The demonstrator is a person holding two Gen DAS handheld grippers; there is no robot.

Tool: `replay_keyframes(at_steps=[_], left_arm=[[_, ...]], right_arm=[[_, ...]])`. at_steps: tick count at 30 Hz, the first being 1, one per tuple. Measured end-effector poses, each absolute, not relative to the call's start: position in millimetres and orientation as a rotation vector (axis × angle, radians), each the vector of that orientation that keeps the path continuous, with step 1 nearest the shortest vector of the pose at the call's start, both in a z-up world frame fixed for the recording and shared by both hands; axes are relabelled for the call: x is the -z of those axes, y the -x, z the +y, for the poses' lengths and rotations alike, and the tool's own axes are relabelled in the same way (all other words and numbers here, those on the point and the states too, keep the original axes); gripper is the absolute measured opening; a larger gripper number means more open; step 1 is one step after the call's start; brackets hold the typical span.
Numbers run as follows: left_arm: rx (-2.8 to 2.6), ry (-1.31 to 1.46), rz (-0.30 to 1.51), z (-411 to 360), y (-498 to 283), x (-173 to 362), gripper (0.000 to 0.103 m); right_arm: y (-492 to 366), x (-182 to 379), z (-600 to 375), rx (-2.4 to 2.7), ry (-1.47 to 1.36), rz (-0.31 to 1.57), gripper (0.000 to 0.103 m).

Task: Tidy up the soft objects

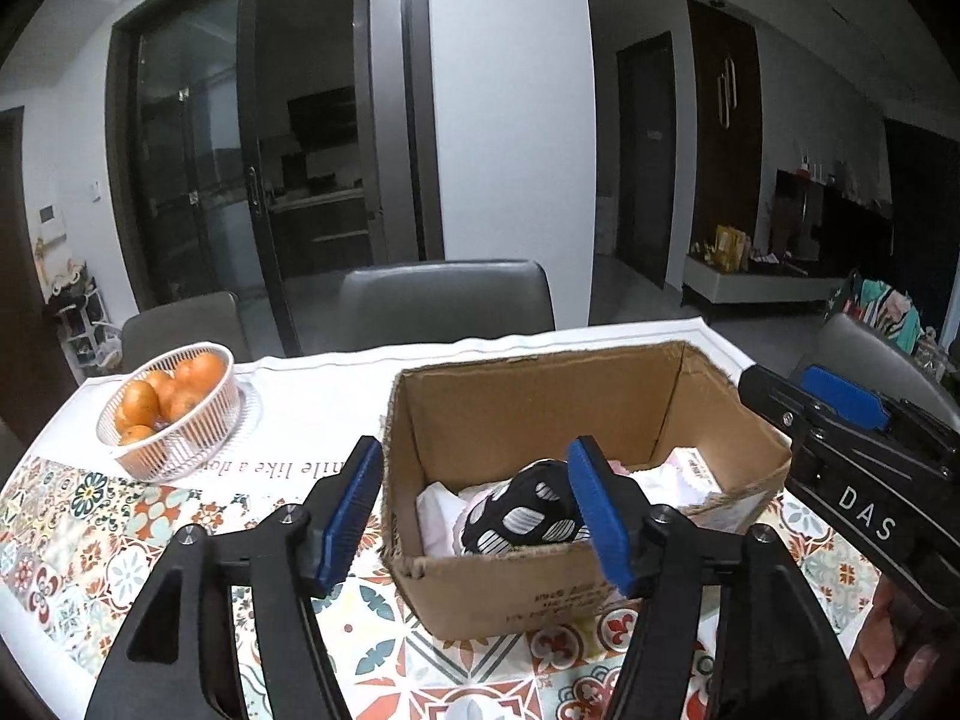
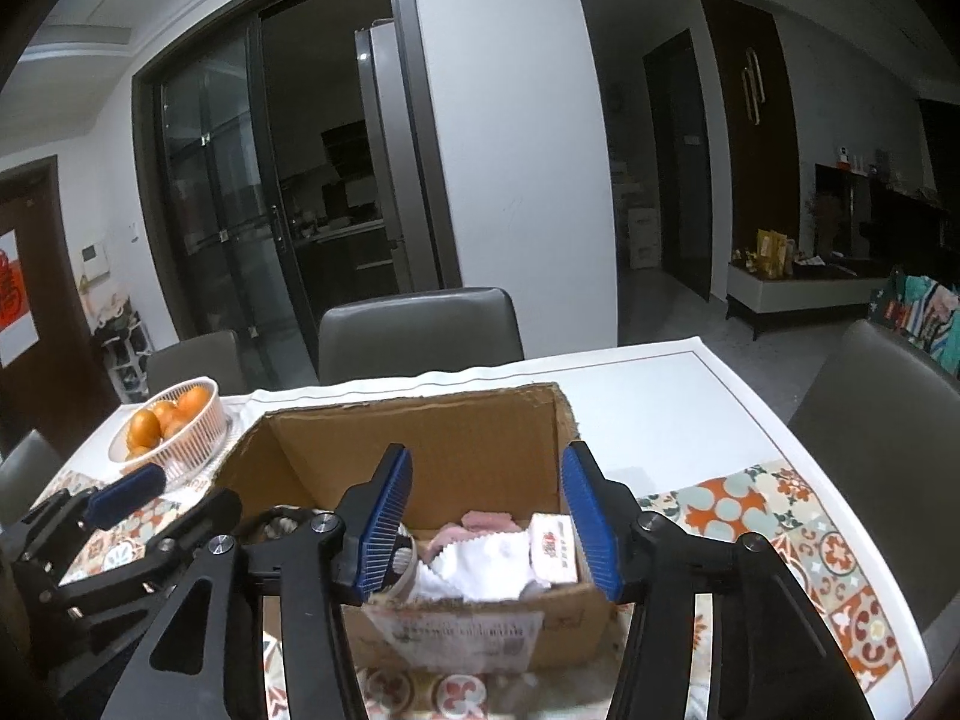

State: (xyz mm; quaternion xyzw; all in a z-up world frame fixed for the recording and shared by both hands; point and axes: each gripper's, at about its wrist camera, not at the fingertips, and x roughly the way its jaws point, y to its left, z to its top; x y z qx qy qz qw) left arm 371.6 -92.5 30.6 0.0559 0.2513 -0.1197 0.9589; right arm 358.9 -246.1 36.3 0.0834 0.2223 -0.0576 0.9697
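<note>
Though crumpled, black-and-white cloth [image 1: 528, 516] axisless.

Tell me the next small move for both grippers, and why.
Probably lift both clear of the cardboard box. The left gripper and right gripper stand open and empty, and the black patterned cloth and white cloth already lie inside.

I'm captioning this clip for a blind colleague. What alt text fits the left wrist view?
An open left gripper hovers at the near wall of a cardboard box holding a black-and-white patterned cloth and pale fabrics. A basket of oranges sits left on the tiled tablecloth; the right gripper enters from the right.
</note>
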Motion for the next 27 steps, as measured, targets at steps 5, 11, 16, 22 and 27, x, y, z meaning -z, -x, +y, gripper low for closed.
replay_keyframes(at_steps=[5,11,16,22,27], left_arm=[[0.216,-0.095,0.465,-81,-341,-46,0.072],[0.174,-0.085,0.418,-66,-302,-62,0.083],[0.149,-0.080,0.380,-53,-265,-71,0.090],[0.121,-0.089,0.350,-41,-228,-76,0.094],[0.105,-0.094,0.323,-30,-199,-80,0.098]], right_arm=[[-332,-48,-241,0.135,-0.156,0.436,0.058],[-293,-63,-233,0.133,-0.136,0.411,0.063],[-259,-72,-224,0.132,-0.117,0.390,0.071],[-219,-75,-215,0.120,-0.106,0.383,0.076],[-191,-74,-210,0.131,-0.106,0.376,0.081]])
